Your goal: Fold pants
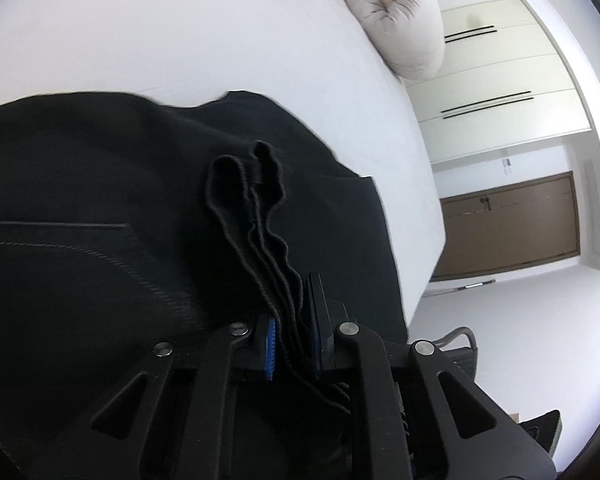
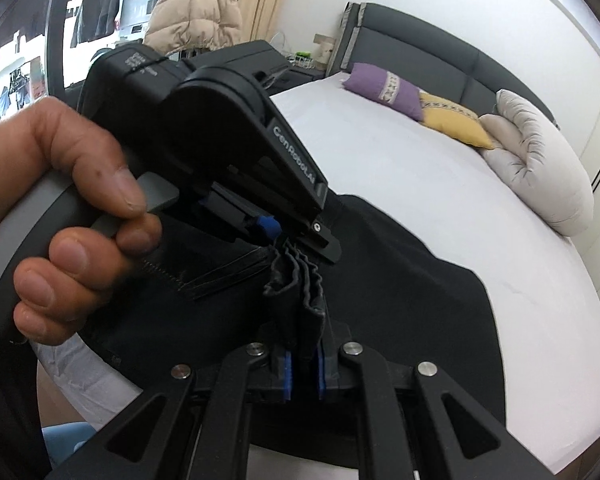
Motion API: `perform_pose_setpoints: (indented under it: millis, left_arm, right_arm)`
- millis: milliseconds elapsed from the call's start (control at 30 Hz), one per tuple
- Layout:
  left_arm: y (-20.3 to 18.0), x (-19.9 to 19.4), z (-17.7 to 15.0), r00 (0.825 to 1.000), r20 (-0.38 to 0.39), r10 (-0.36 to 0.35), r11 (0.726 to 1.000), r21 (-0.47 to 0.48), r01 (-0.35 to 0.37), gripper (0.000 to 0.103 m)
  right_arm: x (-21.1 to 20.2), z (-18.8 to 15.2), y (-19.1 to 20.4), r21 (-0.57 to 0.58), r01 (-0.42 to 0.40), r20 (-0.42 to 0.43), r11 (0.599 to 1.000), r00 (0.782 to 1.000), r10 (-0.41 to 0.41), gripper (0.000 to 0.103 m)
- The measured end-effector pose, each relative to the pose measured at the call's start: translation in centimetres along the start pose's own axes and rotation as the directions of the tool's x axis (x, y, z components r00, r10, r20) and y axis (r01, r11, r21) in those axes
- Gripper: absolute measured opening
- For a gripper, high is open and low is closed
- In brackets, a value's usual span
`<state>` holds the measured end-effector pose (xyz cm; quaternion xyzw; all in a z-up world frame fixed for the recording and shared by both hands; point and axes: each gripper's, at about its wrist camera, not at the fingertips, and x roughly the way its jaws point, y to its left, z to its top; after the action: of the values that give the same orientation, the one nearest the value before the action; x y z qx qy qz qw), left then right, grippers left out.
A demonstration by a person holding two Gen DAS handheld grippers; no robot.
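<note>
While the black pants (image 2: 400, 280) lie on the near edge of the white bed (image 2: 420, 168), both grippers clamp one bunched hem

Left gripper (image 1: 292, 344) and right gripper (image 2: 304, 372) grip adjacent pleats; carry them together toward the far pillows (image 2: 540, 168), keeping layers aligned

Matt black cloth pants (image 1: 100, 208) on smooth white sheet (image 1: 180, 32).

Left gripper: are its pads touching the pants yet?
Touching. The left wrist view shows the left gripper closed, blue pads pinching a bunched edge of the black pants.
</note>
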<state>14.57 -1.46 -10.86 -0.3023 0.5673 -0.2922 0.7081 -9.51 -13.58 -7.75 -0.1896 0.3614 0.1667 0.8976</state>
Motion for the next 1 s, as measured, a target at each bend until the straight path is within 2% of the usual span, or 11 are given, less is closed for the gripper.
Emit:
perform_pose_setpoints:
  millis: [300,433,500,600,667,700,767,833,900,967,1000]
  left_arm:
    - [1.7,1.5,-1.2,0.997,0.005,0.077,0.997,-0.007,-0.076,0.012]
    - [1.2,-0.1,-1.3,0.99,0.042,0.138,0.99,-0.005,-0.138,0.012]
    - [0.5,-1.4,-1.1,0.972,0.091,0.219,0.975,0.008,-0.22,0.012]
    - [-1.4,-2.1,-1.2,0.96,0.137,0.244,0.966,0.05,-0.253,0.012]
    - [-3.8,-1.3,-1.3,0.958,0.154,0.24,0.957,0.131,-0.26,0.012]
    - [-4.8,-0.9,-1.5,0.96,0.154,0.234,0.951,0.17,-0.259,0.012]
    - [-7.0,1.8,-2.2,0.96,0.129,0.248,0.923,0.269,-0.275,0.012]
    - [-6.8,3.9,-3.0,0.948,0.096,0.302,0.893,0.321,-0.317,0.012]
    - [-5.8,5.6,-3.5,0.94,0.059,0.335,0.887,0.316,-0.336,0.012]
    - [-5.3,5.7,-4.3,0.943,0.097,0.319,0.876,0.35,-0.332,0.012]
    - [-5.1,5.6,-4.5,0.942,0.098,0.32,0.871,0.362,-0.333,0.012]
  right_arm:
    - [3.2,-1.0,0.8,-0.019,-0.059,-0.094,0.998,0.994,0.057,0.017]
    - [2.2,-1.1,-1.2,0.065,-0.113,-0.101,0.991,0.988,0.119,0.057]
    - [1.1,-2.2,-2.8,0.148,-0.205,-0.095,0.968,0.971,0.22,0.059]
    - [-0.2,-3.2,-7.1,0.324,-0.369,-0.055,0.871,0.912,0.406,0.054]
    - [-0.3,-3.8,-10.9,0.437,-0.445,-0.01,0.782,0.867,0.498,0.035]
    - [-0.2,-4.2,-13.3,0.501,-0.471,0.025,0.726,0.847,0.532,0.033]
    - [0.6,-4.6,-17.9,0.594,-0.499,0.082,0.631,0.818,0.569,0.028]
    - [1.7,-4.6,-22.1,0.64,-0.522,0.13,0.564,0.796,0.591,0.025]
    - [3.6,-4.7,-24.9,0.685,-0.532,0.149,0.497,0.771,0.62,0.025]
    - [6.0,-4.6,-27.5,0.729,-0.519,0.164,0.445,0.764,0.623,0.025]
    - [7.7,-4.4,-28.5,0.747,-0.535,0.183,0.396,0.737,0.651,0.025]
